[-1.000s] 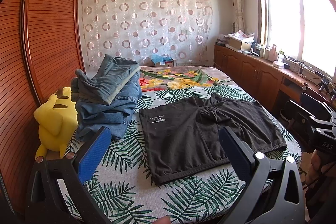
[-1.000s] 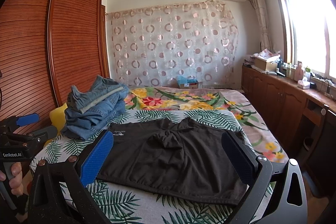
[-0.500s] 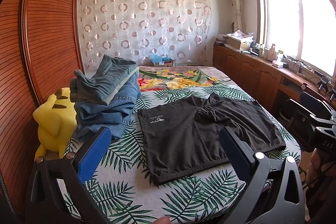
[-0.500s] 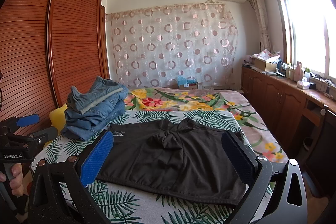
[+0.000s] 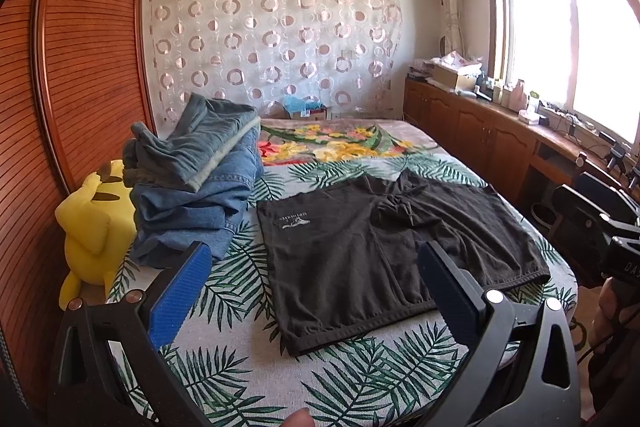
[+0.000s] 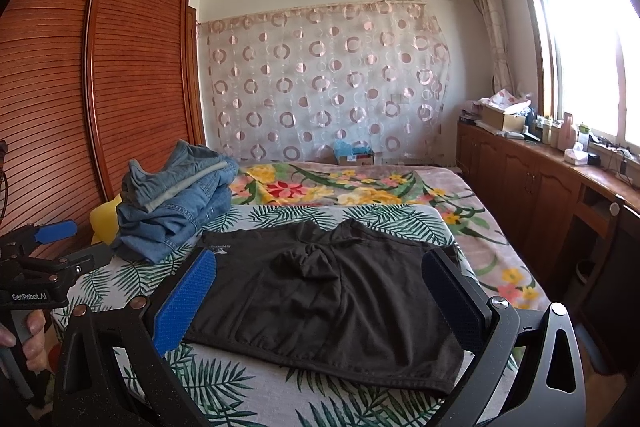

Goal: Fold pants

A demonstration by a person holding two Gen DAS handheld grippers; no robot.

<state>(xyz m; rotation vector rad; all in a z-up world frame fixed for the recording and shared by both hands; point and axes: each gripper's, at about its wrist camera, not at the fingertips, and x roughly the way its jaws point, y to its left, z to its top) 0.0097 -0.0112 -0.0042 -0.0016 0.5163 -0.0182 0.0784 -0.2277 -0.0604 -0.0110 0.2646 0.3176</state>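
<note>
Black, thin knit cloth: in the left wrist view the shorts (image 5: 384, 259) lie spread flat on the palm-leaf bedsheet (image 5: 224, 359), filling the middle of the frame from 12 to 4 o'clock of the left gripper (image 5: 312, 291). I judge them light, limp and easy to drag, so a one-sided pull would likely skew them; the hemmed corners nearest the camera, at 6 o'clock of the cloth, look the firmest places to pinch. A bunched knot of fabric sits at the crotch, near 12 o'clock. The left gripper's jaws stand wide apart, holding nothing. At 10 o'clock a pile of jeans (image 5: 196, 187) rests just beside the shorts' left edge, with a yellow plush toy (image 5: 90, 227) beyond it at 9 o'clock; a fold toward that side could brush the denim. The right gripper's body shows at 3 o'clock, its jaws out of sight there

Dark fabric again in the right wrist view: the shorts (image 6: 332, 303) lie between the blue pads of the right gripper (image 6: 320, 291), whose jaws are wide and empty. The near hem runs from 7 to 5 o'clock, unobstructed. The jeans (image 6: 176, 207) sit at 10 o'clock, the floral blanket (image 6: 352, 187) at 12 o'clock, well apart. The left gripper (image 6: 60, 247) hovers at 9 o'clock off the bed edge, its fingers parted
</note>
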